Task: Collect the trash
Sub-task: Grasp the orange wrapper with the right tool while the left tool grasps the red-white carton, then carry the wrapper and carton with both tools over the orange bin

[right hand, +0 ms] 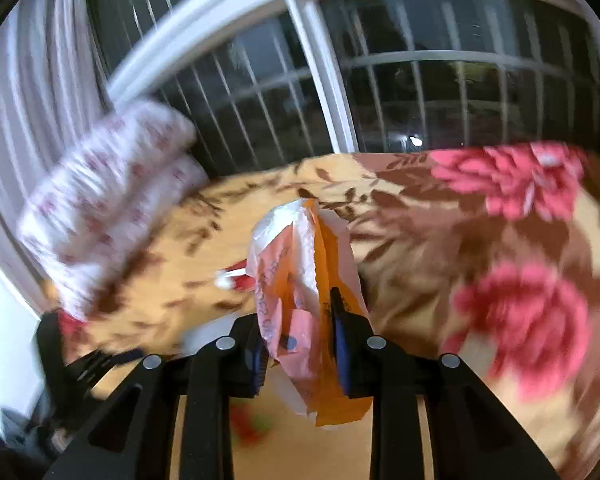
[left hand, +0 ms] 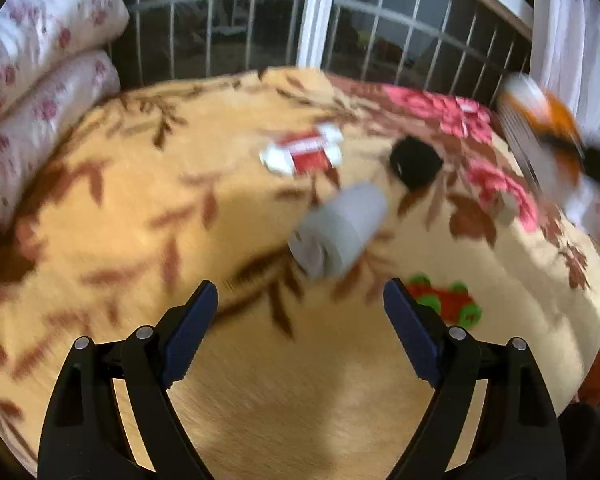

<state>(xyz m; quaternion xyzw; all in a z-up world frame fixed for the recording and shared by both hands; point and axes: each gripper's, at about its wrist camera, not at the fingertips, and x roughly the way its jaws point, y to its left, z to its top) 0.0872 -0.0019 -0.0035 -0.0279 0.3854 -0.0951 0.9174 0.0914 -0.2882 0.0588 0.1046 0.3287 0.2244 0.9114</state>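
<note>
While the right gripper (right hand: 300, 344) pinches an orange-and-white plastic bag (right hand: 312, 300) at the centre of its frame, the left gripper (left hand: 300, 320) hangs spread wide and empty above a tan floral blanket (left hand: 140, 220). No earlier view is given. Just beyond the left jaws, a red-and-green toy car (left hand: 444, 300) lies lower right, and a grey roll (left hand: 340, 232) sits mid-frame. Farther up rest a red-and-white wrapper (left hand: 304, 152) and a black object (left hand: 414, 162). The bag shows blurred at the upper right edge of the left view. Pink-flowered pillows (left hand: 40, 60) stack at upper left; a barred window (left hand: 260, 20) fills the background.
</note>
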